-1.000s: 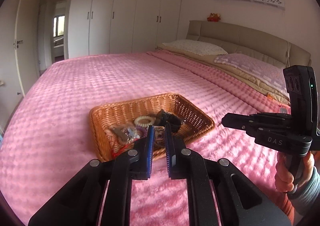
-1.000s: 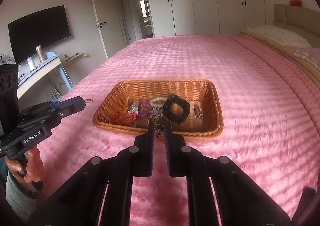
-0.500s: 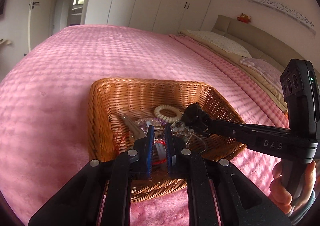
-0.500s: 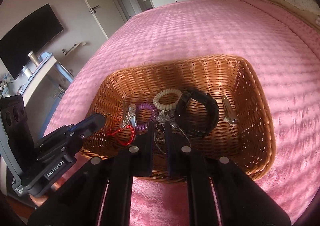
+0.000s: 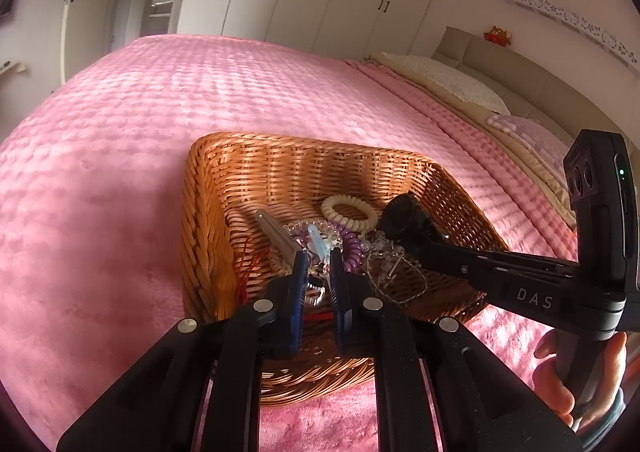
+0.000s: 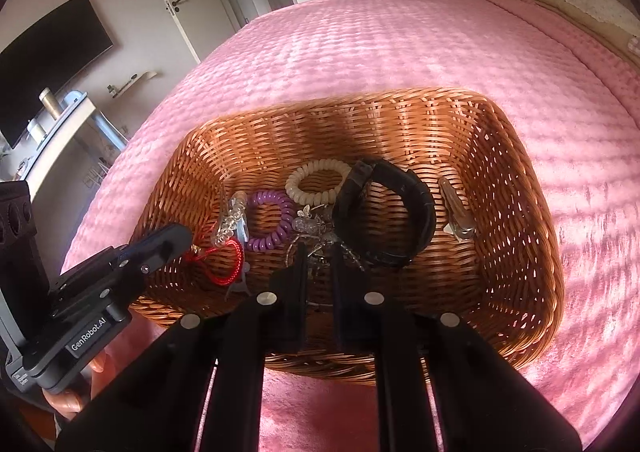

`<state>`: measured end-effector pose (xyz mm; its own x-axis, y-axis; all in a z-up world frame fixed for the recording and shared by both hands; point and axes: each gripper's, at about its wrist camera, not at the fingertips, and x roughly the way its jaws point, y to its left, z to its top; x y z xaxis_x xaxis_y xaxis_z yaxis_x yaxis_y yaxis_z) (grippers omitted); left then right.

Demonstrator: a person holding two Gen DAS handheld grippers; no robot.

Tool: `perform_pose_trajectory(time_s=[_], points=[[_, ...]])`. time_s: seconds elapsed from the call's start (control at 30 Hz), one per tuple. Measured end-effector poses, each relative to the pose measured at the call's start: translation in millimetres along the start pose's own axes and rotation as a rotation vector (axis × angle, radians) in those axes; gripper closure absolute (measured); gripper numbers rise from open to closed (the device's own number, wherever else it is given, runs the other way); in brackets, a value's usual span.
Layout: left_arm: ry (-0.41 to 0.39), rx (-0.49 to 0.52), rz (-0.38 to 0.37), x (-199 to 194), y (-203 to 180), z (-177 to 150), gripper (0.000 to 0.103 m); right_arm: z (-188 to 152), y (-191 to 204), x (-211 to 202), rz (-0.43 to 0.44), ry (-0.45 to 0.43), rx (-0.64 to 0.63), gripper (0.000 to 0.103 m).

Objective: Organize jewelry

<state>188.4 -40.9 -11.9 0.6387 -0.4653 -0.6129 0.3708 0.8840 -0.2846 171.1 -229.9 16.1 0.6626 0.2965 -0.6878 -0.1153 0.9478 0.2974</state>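
On my left, the left gripper (image 5: 318,272) hung over the wicker basket (image 6: 516,188), fingers parted only a sliver and holding nothing. The red cord loop (image 6: 224,258) lay just ahead of its tips, with the clear clip (image 6: 230,220) beyond. In the middle sat the purple coil tie (image 6: 270,226) and cream coil tie (image 6: 318,180). My right gripper (image 6: 319,252), equally narrow and empty, pointed straight at the tangled crystal chain (image 6: 310,226), nearer than anything else. Rightward curled the black band (image 6: 400,220), then the silver clip (image 6: 456,212), long axis running away from me.
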Motion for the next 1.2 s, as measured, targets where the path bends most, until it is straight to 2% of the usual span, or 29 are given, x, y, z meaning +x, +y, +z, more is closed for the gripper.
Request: perform_pose_trajectory(time_s=[0.13, 0.17, 0.2, 0.33, 0.47, 0.5, 0.63, 0.7, 0.87, 0.93, 1.0, 1.2], points=[[-0.029, 0.001, -0.013, -11, -2, -1, 0.079, -3, -3, -9, -0.003, -0.023, 0.012, 0.085], [-0.037, -0.002, -0.016, -14, -3, -2, 0.069, -4, -4, -13, 0.0, -0.027, 0.015, 0.083], [-0.046, -0.005, -0.018, -18, -4, -2, 0.064, -5, -5, -17, 0.001, -0.031, 0.017, 0.082], [-0.085, 0.018, -0.014, -39, -18, -6, 0.06, -15, -4, -39, -0.01, -0.068, 0.007, 0.076], [-0.132, 0.075, 0.011, -67, -40, -14, 0.048, -27, 0, -73, -0.018, -0.138, -0.007, 0.056], [-0.143, 0.091, 0.015, -76, -47, -17, 0.046, -30, 3, -82, -0.021, -0.155, -0.015, 0.055], [-0.201, 0.138, 0.036, -113, -69, -26, 0.042, -42, 16, -120, -0.049, -0.231, -0.057, 0.054], [-0.233, 0.146, 0.057, -131, -79, -31, 0.037, -52, 23, -137, -0.064, -0.271, -0.076, 0.049], [-0.282, 0.165, 0.084, -171, -99, -44, 0.035, -75, 36, -171, -0.079, -0.326, -0.106, 0.045], [-0.305, 0.169, 0.097, -186, -106, -49, 0.03, -82, 38, -184, -0.076, -0.349, -0.103, 0.043], [-0.332, 0.171, 0.109, -199, -110, -55, 0.028, -89, 38, -194, -0.08, -0.375, -0.094, 0.038], [-0.382, 0.163, 0.167, -214, -114, -70, 0.028, -113, 40, -210, -0.129, -0.458, -0.11, 0.037]])
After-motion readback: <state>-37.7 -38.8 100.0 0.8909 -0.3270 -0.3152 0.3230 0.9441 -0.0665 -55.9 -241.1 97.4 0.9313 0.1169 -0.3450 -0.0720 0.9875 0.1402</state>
